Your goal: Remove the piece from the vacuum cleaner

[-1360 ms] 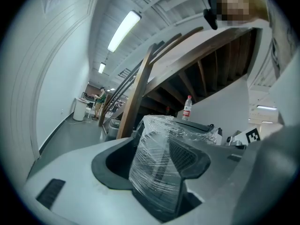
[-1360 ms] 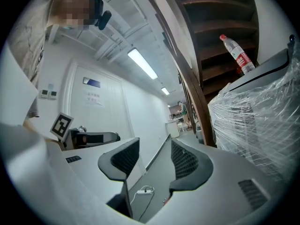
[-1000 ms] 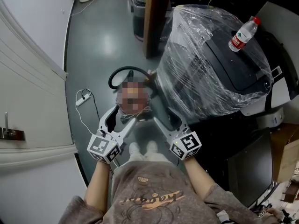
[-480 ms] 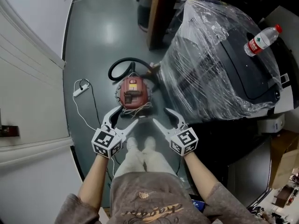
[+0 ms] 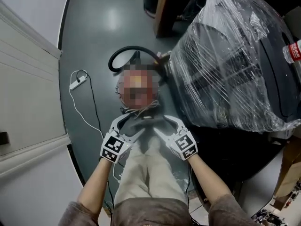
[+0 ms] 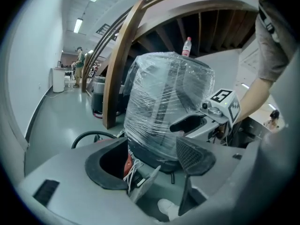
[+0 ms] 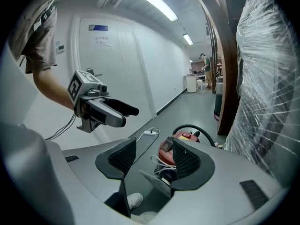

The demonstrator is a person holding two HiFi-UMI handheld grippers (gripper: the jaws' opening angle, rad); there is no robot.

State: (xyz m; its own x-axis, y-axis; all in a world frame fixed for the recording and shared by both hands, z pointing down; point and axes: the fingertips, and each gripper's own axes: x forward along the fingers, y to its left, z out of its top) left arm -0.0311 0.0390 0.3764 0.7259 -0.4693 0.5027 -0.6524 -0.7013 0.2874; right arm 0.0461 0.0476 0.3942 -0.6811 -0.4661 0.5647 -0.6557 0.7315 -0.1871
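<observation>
Fingers on both are spread wide with nothing between them. The left gripper [image 6: 152,165] and right gripper [image 7: 154,162] hover side by side, aimed at the red vacuum cleaner [image 7: 186,136]. It sits on the floor [image 5: 89,41] near the edge where the plastic-wrapped machine [image 5: 225,65] stands, with its black hose [image 5: 123,54] looped behind it.

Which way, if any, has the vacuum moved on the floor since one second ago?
No. In the head view the vacuum lies where it did, between the power strip and the wrapped machine. Only the camera has shifted.
</observation>
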